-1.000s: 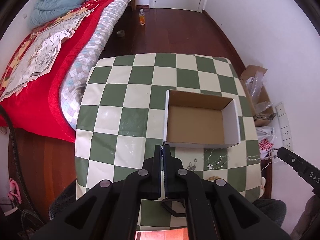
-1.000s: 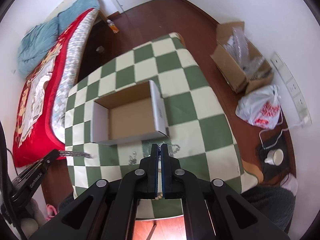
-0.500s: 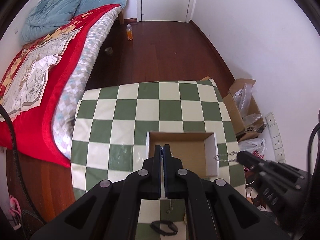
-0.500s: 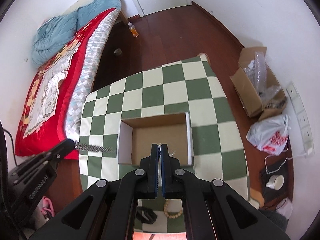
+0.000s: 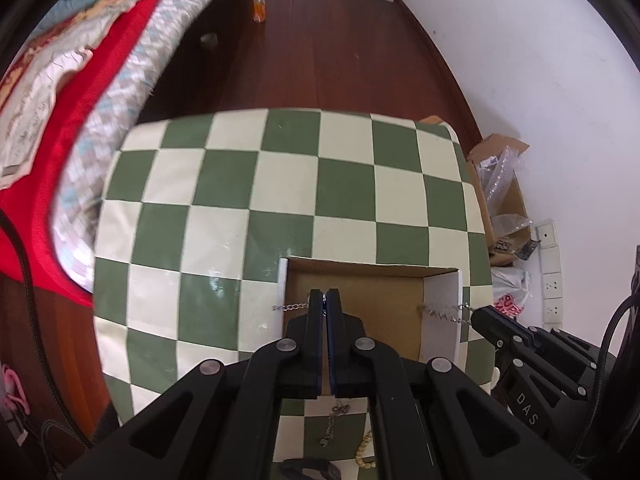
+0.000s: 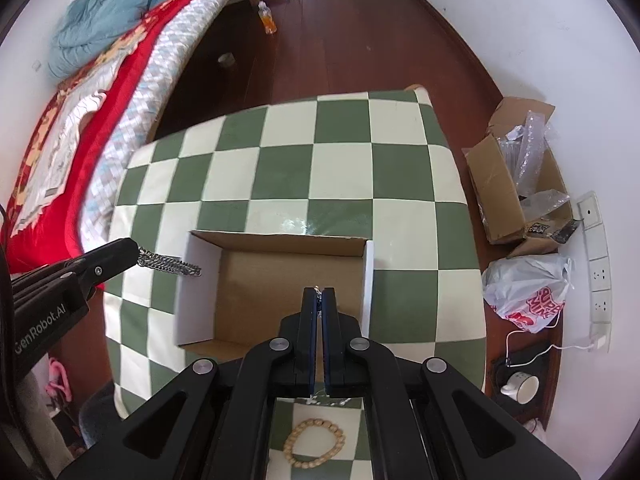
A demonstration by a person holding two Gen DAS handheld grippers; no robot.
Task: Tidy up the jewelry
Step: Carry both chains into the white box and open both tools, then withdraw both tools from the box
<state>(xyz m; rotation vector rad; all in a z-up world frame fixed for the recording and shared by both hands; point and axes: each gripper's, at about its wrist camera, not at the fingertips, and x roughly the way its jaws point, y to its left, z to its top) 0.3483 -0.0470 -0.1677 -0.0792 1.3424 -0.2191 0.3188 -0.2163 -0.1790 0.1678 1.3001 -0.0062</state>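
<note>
Gripping, left: the left gripper point(image 5: 325, 293) has its jaws pressed together on a silver chain point(image 5: 290, 306), which trails out to the left of the fingertips.
Gripping, right: the right gripper point(image 6: 318, 290) has its jaws closed on a thin chain point(image 6: 318, 289); only a small bit pokes out at the tips.
Seen from the other side: in the right wrist view the left gripper's chain hangs as a thick twisted length reaching toward the box's left wall; in the left wrist view the right gripper's chain stretches across the box's right wall.
Box: an open cardboard box point(image 6: 280, 280) with white outer walls sits on the table just beyond both grippers, nothing visible on its floor.
Table: a green and cream checked cloth point(image 6: 340, 176) covers it.
Near edge: a bead bracelet point(image 6: 314, 443) lies on the cloth under the right gripper; another chain point(image 5: 334, 424) lies under the left.
</note>
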